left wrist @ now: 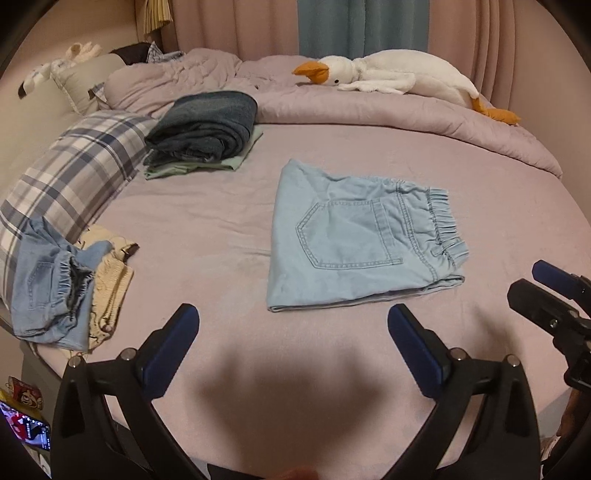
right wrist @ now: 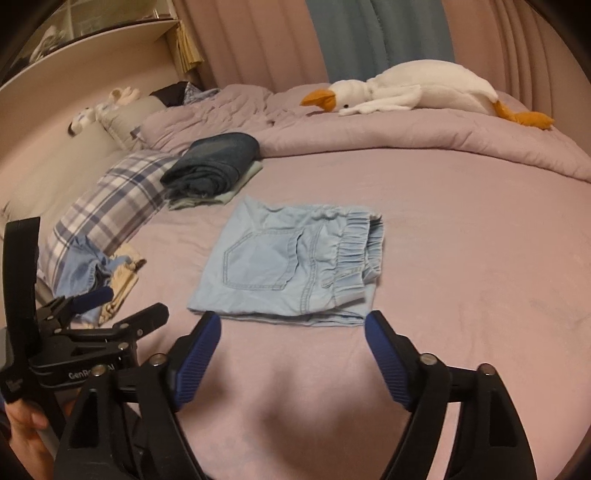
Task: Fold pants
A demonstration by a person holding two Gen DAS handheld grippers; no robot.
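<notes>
Pink-sheeted bed [left wrist: 207,221], folded light-blue pants [left wrist: 354,240], plush goose [left wrist: 388,72], pink curtains [left wrist: 240,26]

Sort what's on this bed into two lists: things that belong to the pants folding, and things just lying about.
Belongs to the job:
- folded light blue denim pants
- stack of folded dark denim and pale green garments
- crumpled blue and cream clothes pile
- left gripper, jaws open
- right gripper, jaws open

Just lying about:
- white plush goose
- plaid pillow
- lilac quilted duvet

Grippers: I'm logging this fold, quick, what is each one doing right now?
Left gripper: open, holding nothing.
Right gripper: open, holding nothing; folded light blue pants lie just ahead on the bed.
</notes>
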